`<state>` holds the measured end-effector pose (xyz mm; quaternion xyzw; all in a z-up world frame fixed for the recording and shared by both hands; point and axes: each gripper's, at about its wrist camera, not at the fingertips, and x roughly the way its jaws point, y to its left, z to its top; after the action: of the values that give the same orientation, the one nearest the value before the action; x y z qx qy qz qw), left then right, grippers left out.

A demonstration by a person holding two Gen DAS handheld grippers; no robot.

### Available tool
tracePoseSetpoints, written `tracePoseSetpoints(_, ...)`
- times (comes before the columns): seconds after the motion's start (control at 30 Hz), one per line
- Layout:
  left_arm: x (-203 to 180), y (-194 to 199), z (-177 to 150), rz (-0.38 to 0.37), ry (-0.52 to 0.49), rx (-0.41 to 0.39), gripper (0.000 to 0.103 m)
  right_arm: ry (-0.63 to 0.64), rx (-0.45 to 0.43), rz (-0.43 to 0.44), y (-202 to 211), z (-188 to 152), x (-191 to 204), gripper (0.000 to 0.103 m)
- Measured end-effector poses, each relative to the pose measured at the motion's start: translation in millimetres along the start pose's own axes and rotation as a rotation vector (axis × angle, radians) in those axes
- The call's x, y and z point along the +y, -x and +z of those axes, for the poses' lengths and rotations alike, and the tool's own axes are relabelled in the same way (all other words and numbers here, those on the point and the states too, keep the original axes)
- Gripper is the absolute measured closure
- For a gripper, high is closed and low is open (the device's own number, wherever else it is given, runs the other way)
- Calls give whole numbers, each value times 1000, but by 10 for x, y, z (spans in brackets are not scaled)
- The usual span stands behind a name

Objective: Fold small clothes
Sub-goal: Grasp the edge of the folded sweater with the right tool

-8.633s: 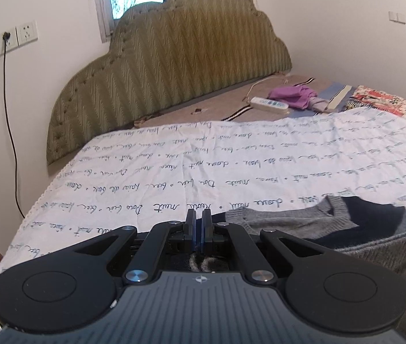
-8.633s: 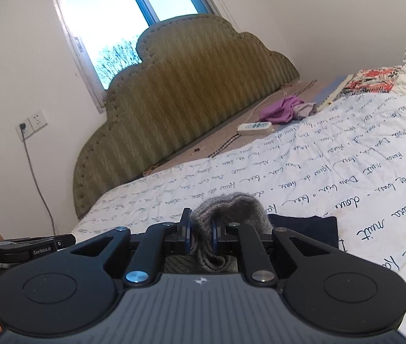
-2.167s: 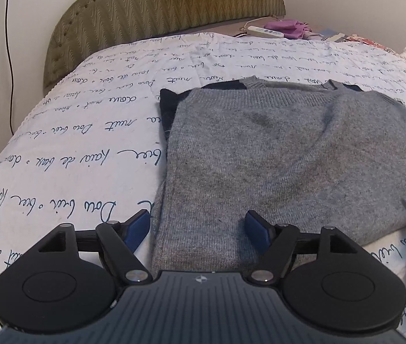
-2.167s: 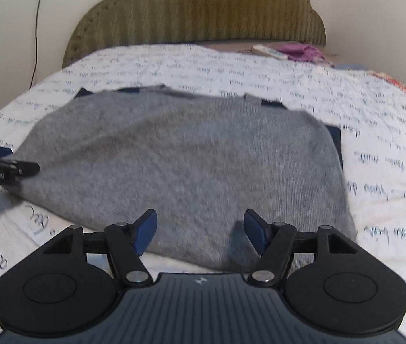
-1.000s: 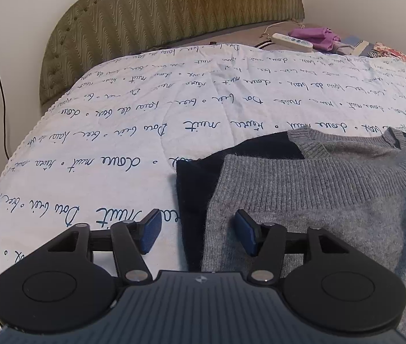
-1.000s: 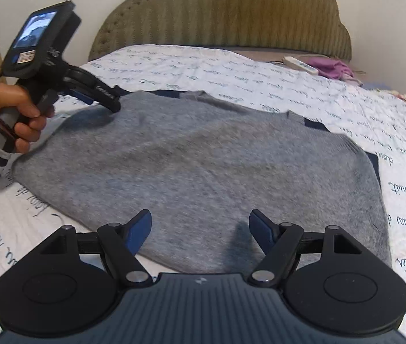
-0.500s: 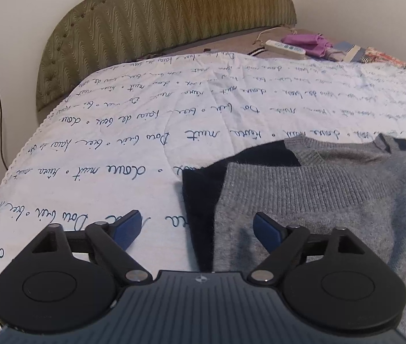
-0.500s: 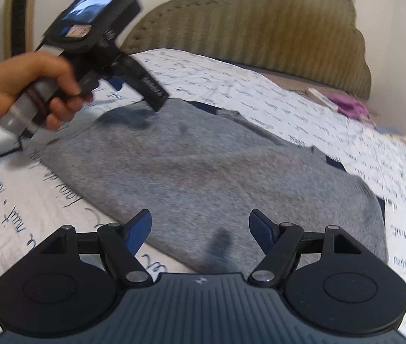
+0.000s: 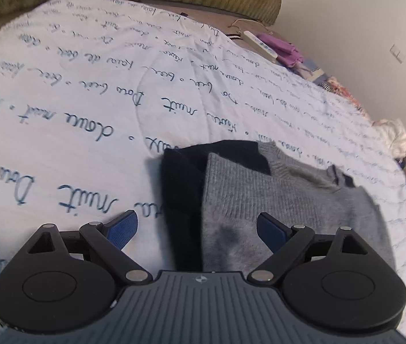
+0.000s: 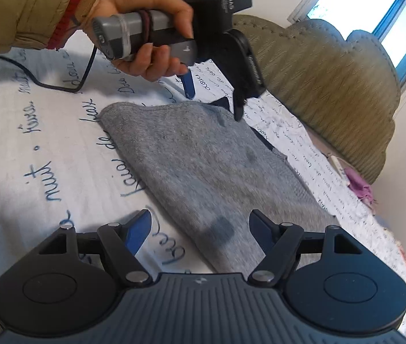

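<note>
Hovering my left hand-held gripper [image 9: 194, 226] over the sweater [image 9: 283, 200], I have just been spreading its jaws; they straddle the near corner without pinching it. My right hand-held gripper [image 10: 200, 229] hangs jaws apart over the opposite edge, nothing clamped. The sweater lies flat on the bed [image 9: 73, 100], its long axis running between my two grippers. Beyond stand the headboard [image 10: 332, 91] and a window [image 10: 375, 5].
</note>
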<state>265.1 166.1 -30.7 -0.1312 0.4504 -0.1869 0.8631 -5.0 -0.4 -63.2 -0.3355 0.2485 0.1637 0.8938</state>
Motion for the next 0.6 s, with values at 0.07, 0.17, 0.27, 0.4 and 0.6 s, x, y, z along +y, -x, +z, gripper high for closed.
tracePoseSetpoints(0.07,53,-54,42,-34,42,-1,11,7,-7,-27,-61,45,52,28)
tracePoseSetpoints(0.17,141,-143,106,-107,106,-6,11,33,-28,-57,-153,117,116,28)
tracePoseSetpoints(0.27,209,-224,145,-161,155,-25,11,65,-56,-78,-251,218,188,28)
tracePoseSetpoints(0.4,243,-331,183,-225,183,-38,11,95,-80,-94,-367,341,272,29)
tracePoseSetpoints(0.6,71,-404,164,-180,67,-67,25,116,-97,-77,-532,486,330,62)
